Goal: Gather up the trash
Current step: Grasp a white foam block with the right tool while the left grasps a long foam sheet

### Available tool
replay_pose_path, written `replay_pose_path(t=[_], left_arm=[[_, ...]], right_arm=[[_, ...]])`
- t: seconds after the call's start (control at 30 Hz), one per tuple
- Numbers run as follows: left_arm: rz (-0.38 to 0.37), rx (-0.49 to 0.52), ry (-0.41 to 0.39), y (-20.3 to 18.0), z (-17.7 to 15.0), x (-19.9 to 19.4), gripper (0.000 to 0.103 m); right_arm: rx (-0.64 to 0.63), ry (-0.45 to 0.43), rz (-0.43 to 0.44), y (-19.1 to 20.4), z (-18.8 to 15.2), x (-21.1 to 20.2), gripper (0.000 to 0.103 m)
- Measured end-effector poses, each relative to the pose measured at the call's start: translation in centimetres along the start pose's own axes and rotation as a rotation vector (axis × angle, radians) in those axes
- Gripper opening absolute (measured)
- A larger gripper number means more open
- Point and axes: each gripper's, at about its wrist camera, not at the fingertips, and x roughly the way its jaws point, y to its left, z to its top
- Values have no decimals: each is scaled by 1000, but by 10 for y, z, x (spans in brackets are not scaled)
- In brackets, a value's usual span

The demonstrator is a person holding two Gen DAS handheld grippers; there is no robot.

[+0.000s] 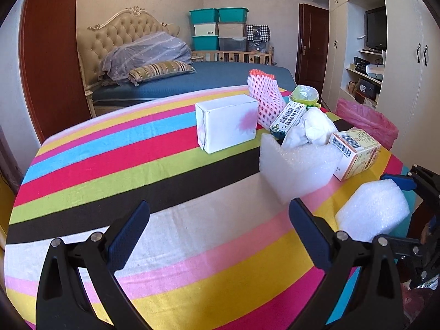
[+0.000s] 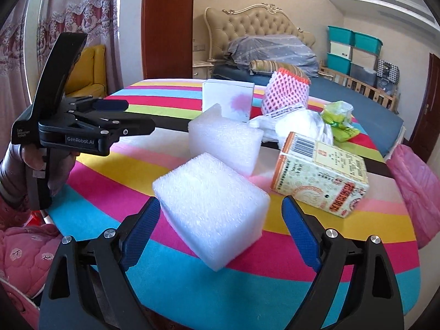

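Note:
Trash lies on a striped tablecloth [image 1: 137, 165]. A near white foam block [image 2: 211, 209] sits between the open fingers of my right gripper [image 2: 220, 225]; the left pad touches it, the right pad stands apart. It also shows in the left wrist view [image 1: 372, 214]. Behind it are a second foam block [image 2: 225, 145], a white box [image 2: 228, 100], a pink foam net [image 2: 286, 93], a yellow printed carton [image 2: 321, 176], crumpled white plastic [image 2: 297, 126] and a green wrapper [image 2: 338, 121]. My left gripper [image 1: 218, 225] is open and empty over the cloth.
A bin lined with a pink bag [image 1: 365, 123] stands past the table's right edge, also in the right wrist view [image 2: 415, 181]. A bed [image 1: 192, 79] lies behind the table. A yellow chair [image 2: 88, 68] stands at the left.

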Motion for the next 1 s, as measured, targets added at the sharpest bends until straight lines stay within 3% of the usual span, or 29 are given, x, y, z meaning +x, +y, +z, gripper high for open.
replay_pose_path(t=[0.03,0.17,0.63,1.0], left_arm=[[1,-3,-2,0,0,-1,98],[6,9,7,-5,-1,1,98],[-115,60,69,-65,8,29,98],[-94,-11,101,-102,34,67,98]], right_arm=[[0,-2,11,-1,0,1,71],[12,-27,20,-2,-7,-7,68],[110,-108,-110,-43,-20,-42,68],[169,-135,-135,-62,-32,-54,68]])
